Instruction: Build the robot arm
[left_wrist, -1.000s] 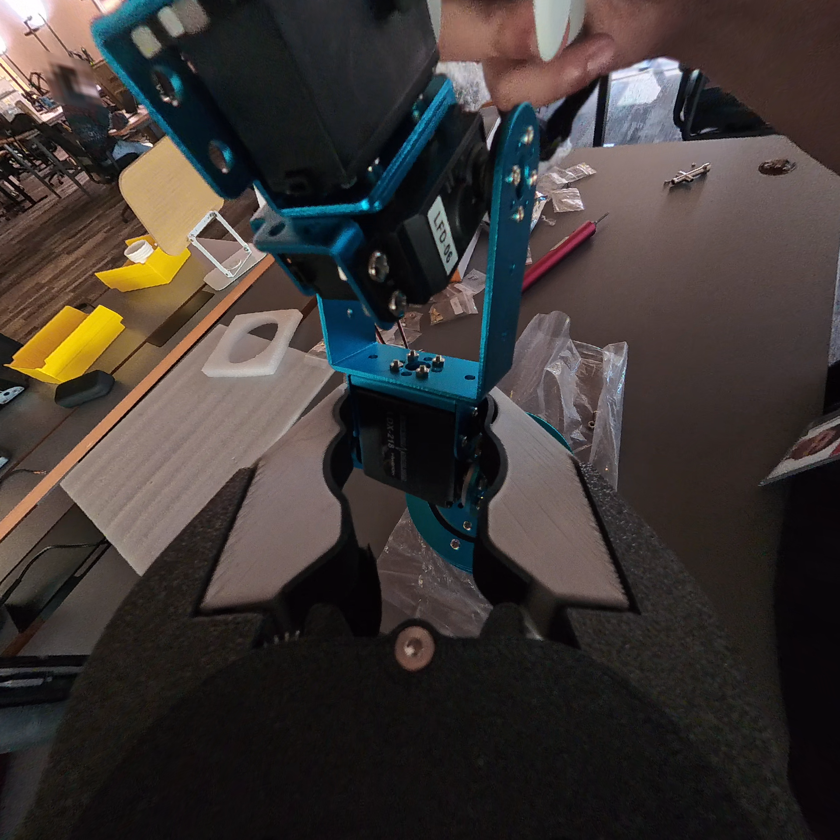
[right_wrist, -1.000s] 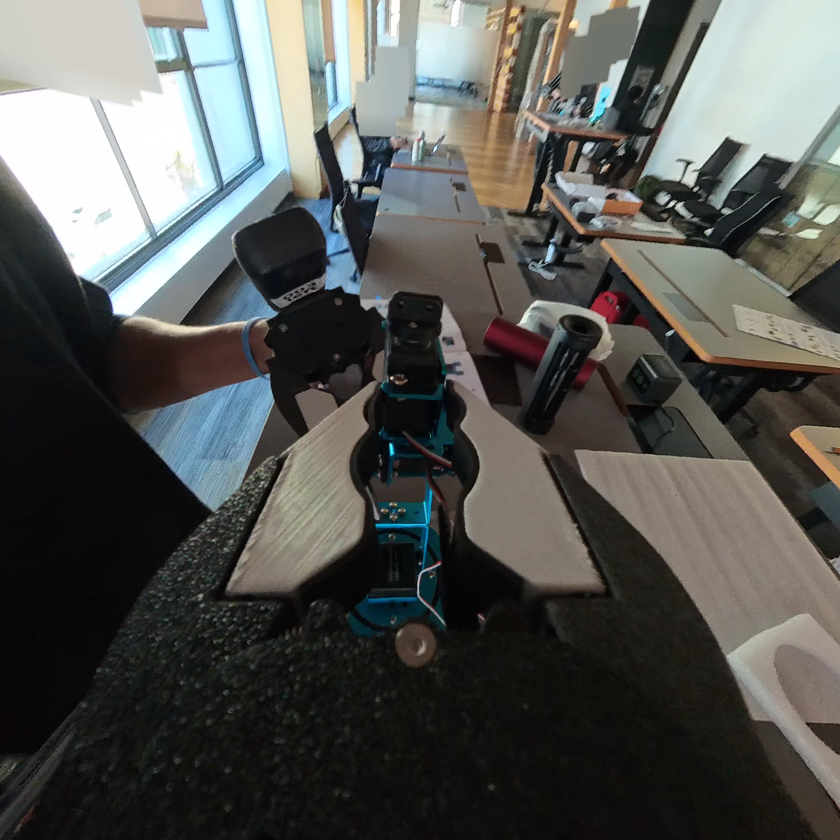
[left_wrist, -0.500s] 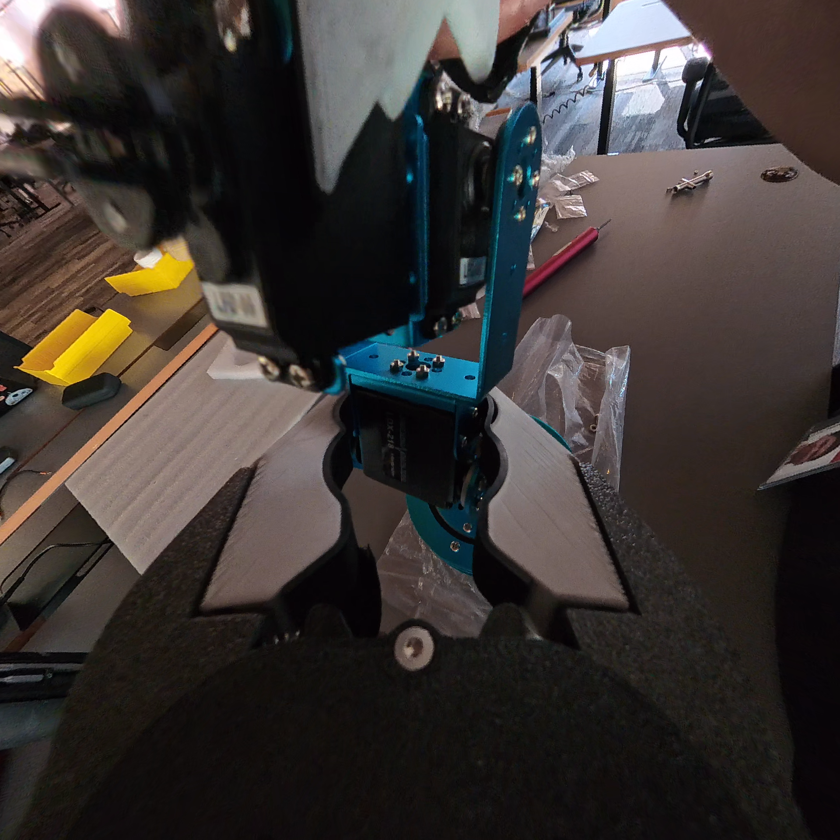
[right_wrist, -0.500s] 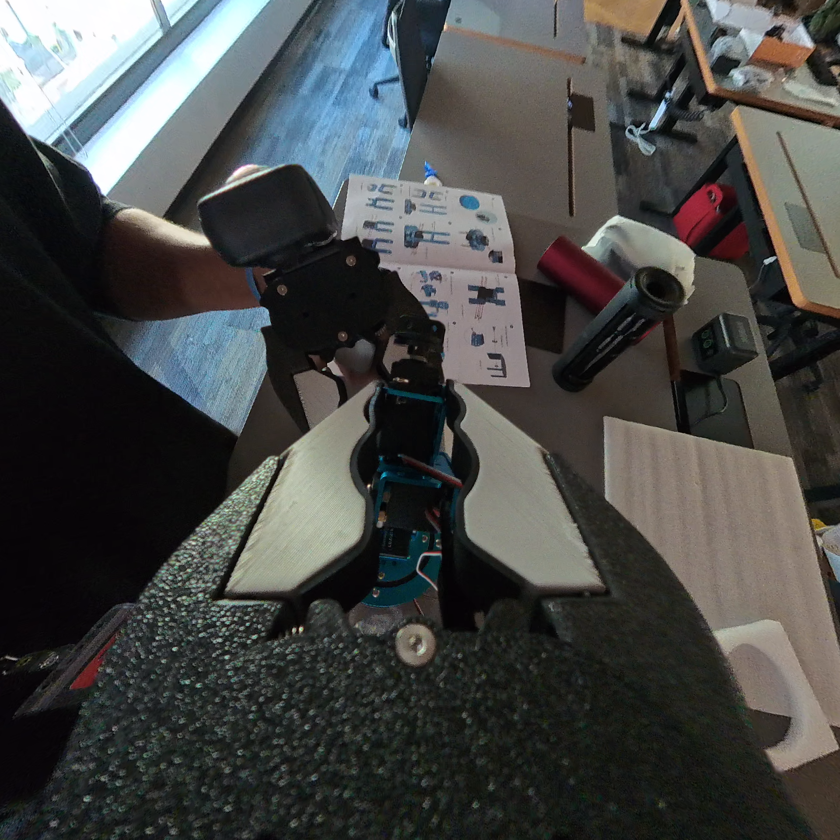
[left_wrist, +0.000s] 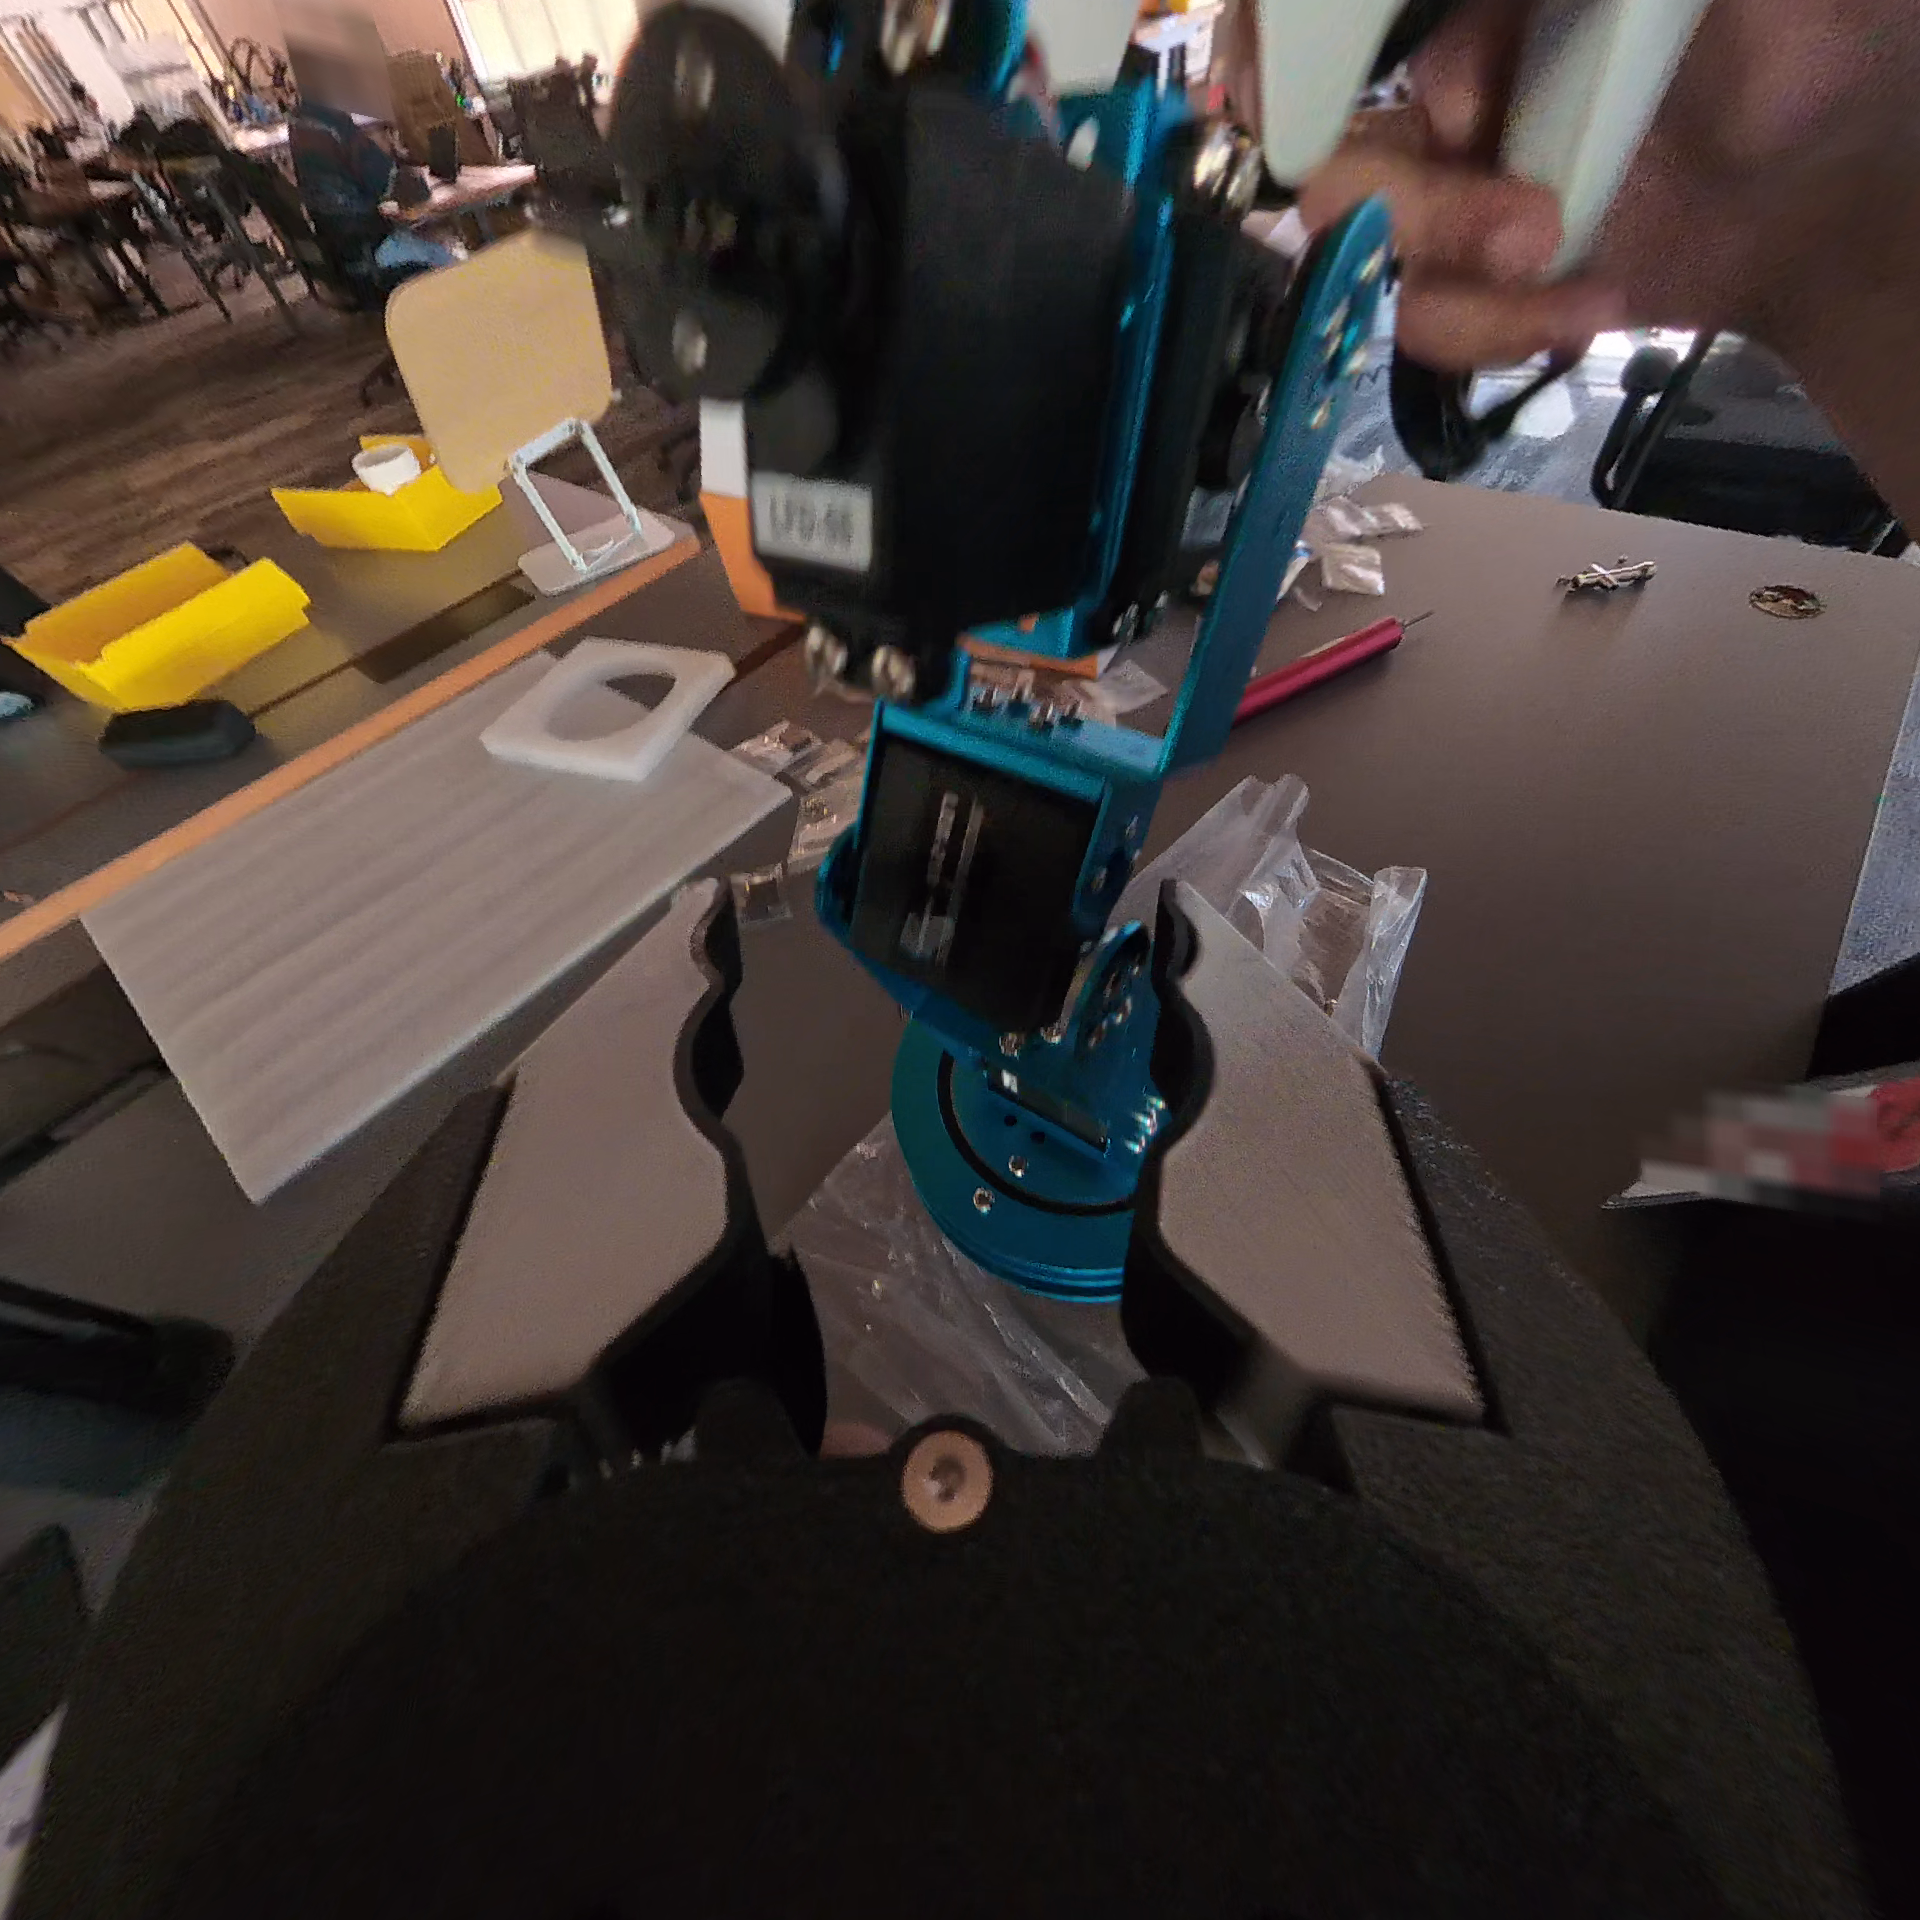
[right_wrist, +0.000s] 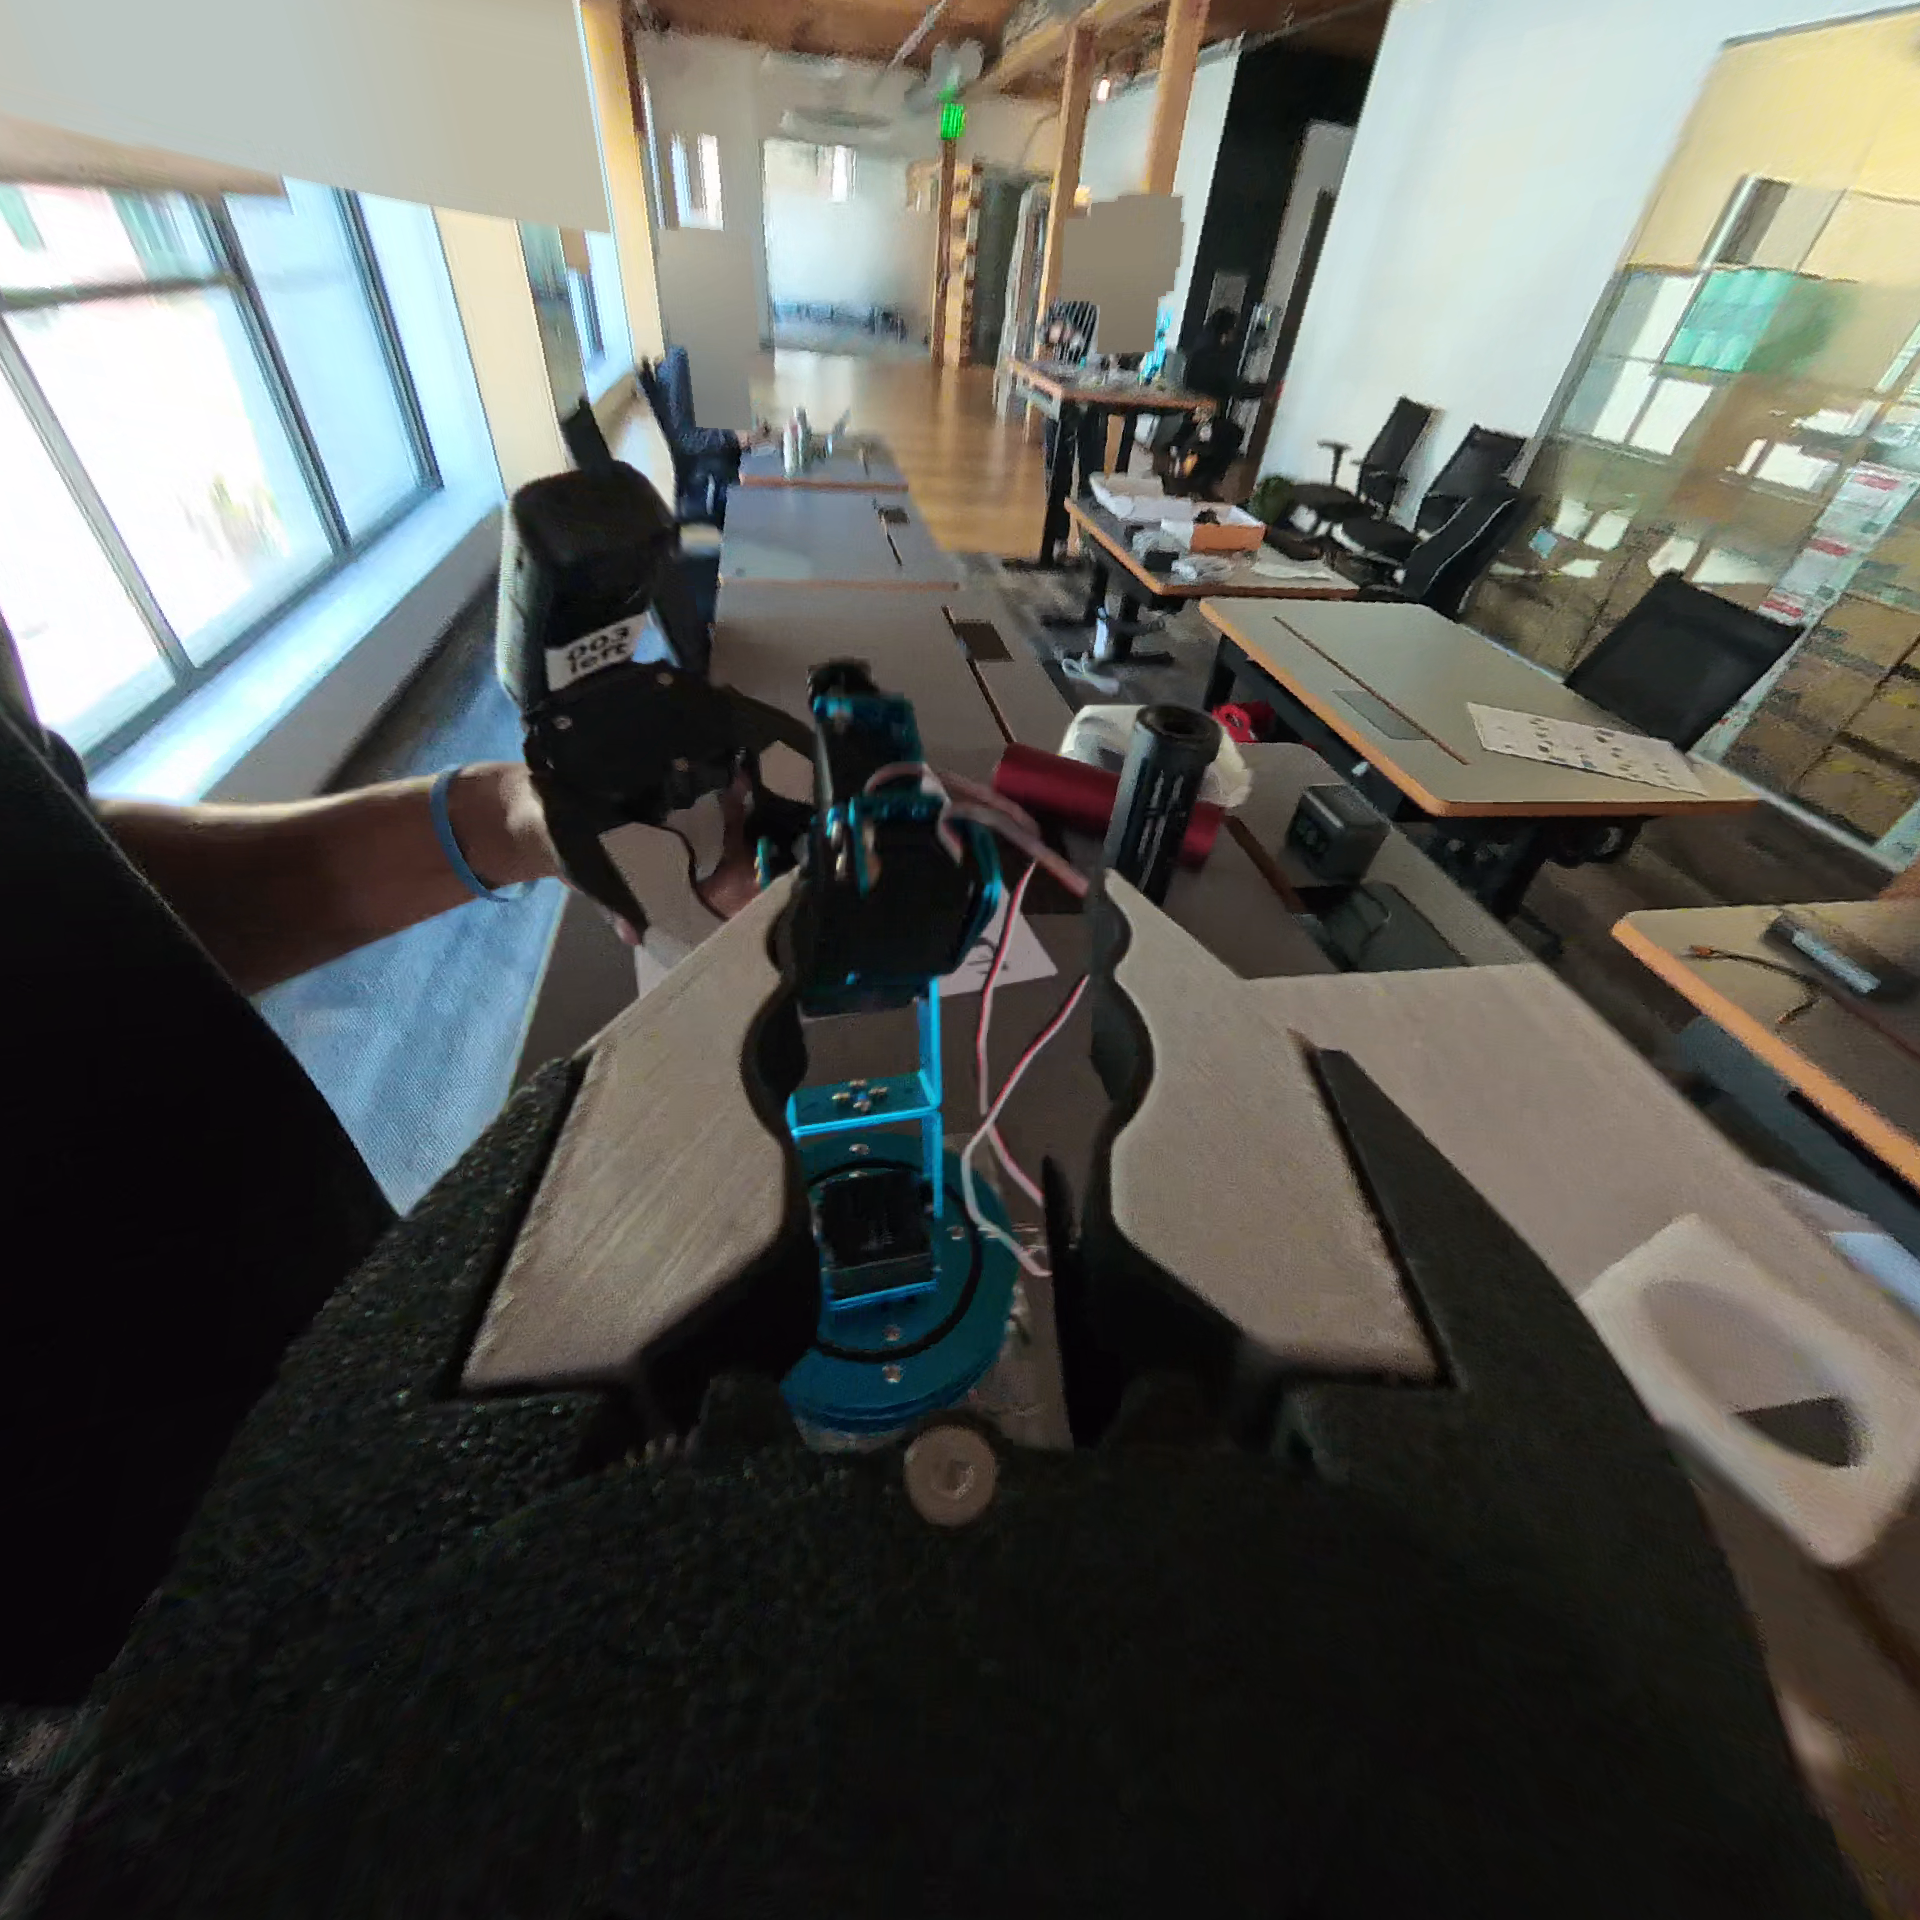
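A small blue metal robot arm with black servos stands on a round blue base (left_wrist: 1023, 1205) on the dark table (left_wrist: 1558, 831). My left gripper (left_wrist: 940, 914) is open, and the arm's lower servo (left_wrist: 961, 899) sits between its fingers, closer to the right finger (left_wrist: 1262, 1122). The upper servo (left_wrist: 935, 364) looms blurred at the top. My right gripper (right_wrist: 945, 904) is open around the arm's upper servo (right_wrist: 883, 894), above the base (right_wrist: 899, 1325). Red and white wires (right_wrist: 997, 1049) hang beside it. The left gripper (right_wrist: 644, 769) and a hand show beyond.
A white foam sheet (left_wrist: 416, 914) and a foam square with a hole (left_wrist: 608, 707) lie to the left. Yellow bins (left_wrist: 156, 634), clear plastic bags (left_wrist: 1288, 914), a red-handled tool (left_wrist: 1320, 665), a black cylinder (right_wrist: 1158, 800) and a red one (right_wrist: 1081, 805) are nearby. My right fingertips sit around 15 cm from my left ones.
Both grippers have opened and let go of the robot arm. The right gripper has drawn back and tilted up. The arm's upper section has swung.
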